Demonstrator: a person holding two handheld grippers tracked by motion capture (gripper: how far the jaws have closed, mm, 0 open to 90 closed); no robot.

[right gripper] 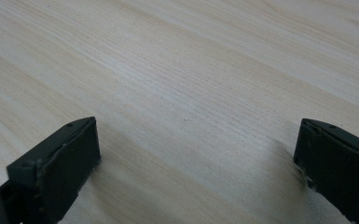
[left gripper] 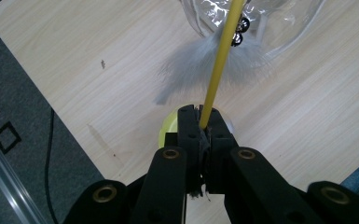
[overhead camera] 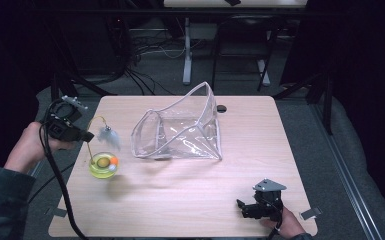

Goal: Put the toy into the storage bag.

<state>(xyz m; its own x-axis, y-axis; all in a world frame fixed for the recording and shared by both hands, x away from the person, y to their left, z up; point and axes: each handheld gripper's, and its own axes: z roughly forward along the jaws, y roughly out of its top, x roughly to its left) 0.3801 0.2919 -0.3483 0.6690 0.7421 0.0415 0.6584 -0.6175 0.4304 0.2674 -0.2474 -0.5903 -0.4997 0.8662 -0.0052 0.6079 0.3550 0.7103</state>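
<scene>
High view: balls (overhead camera: 109, 162), apparently, in yellow dish (overhead camera: 96, 171)

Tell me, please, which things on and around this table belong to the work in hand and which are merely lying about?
In use:
- yellow wand, clamped in the left gripper
- grey feather with small bells at the wand's end
- yellow-green bowl toy holding balls
- clear plastic pouch, open, probably the destination

Lying about:
- right gripper, open, resting on the table
- desk legs and cables behind
</scene>
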